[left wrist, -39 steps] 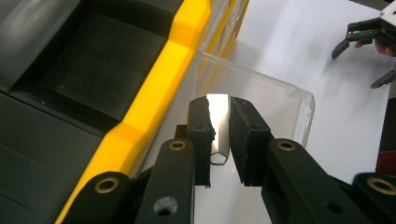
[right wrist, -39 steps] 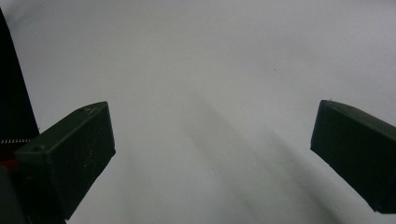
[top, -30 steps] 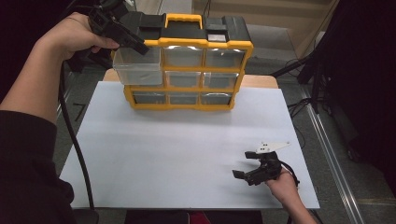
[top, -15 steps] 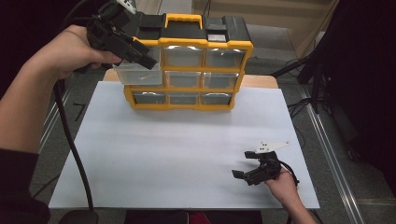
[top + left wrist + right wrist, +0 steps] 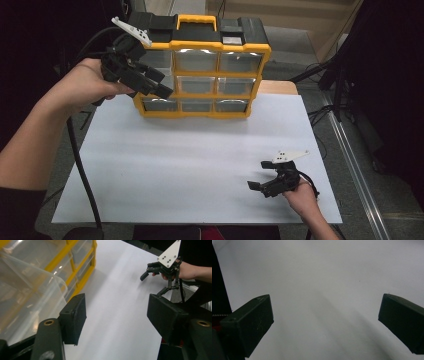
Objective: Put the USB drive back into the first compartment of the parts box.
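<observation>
Jaws of left gripper just opened beside clear drawer, nothing between.

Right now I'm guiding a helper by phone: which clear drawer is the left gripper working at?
On the white table sheet stands a yellow-framed organiser cabinet with a three-by-three grid of clear plastic drawers. Go to its top left corner, beside the left gripper: that clear drawer juts out of the frame, unlike its neighbours.

The left gripper is covering the organizer's left drawers; a clear drawer is running off the left gripper view's edge
</observation>
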{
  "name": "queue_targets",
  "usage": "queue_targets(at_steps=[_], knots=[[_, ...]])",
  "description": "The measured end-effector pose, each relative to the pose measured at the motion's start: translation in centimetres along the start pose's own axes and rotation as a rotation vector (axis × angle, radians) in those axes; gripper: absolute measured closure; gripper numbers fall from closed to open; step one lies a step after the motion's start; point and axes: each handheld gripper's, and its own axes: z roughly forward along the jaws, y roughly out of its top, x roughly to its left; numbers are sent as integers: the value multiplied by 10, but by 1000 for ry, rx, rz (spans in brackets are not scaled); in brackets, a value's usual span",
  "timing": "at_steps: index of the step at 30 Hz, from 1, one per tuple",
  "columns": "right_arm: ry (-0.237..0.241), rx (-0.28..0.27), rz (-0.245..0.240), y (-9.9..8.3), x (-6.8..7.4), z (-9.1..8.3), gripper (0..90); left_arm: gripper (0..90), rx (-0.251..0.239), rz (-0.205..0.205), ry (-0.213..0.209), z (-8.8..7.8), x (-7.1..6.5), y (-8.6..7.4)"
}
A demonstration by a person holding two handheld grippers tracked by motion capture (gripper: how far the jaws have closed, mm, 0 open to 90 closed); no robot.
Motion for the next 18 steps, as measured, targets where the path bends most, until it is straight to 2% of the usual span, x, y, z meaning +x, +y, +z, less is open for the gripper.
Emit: queue_targets(at_steps=[3, 8, 12, 15, 18], knots=[[1, 1, -3, 1, 0, 1, 0, 291, -13, -14, 6, 8, -1, -10], [1, 2, 0, 1, -1, 1, 0, 290, -50, -6, 25, 22, -2, -30], [1, 4, -3, 2, -1, 1, 0, 290, -54, -15, 37, 35, -3, -45], [2, 5, -5, 2, -1, 2, 0, 290, -49, -9, 27, 47, -5, -57], [0, 6, -6, 2, -1, 2, 0, 290, -15, 8, 39, 59, -6, -68]])
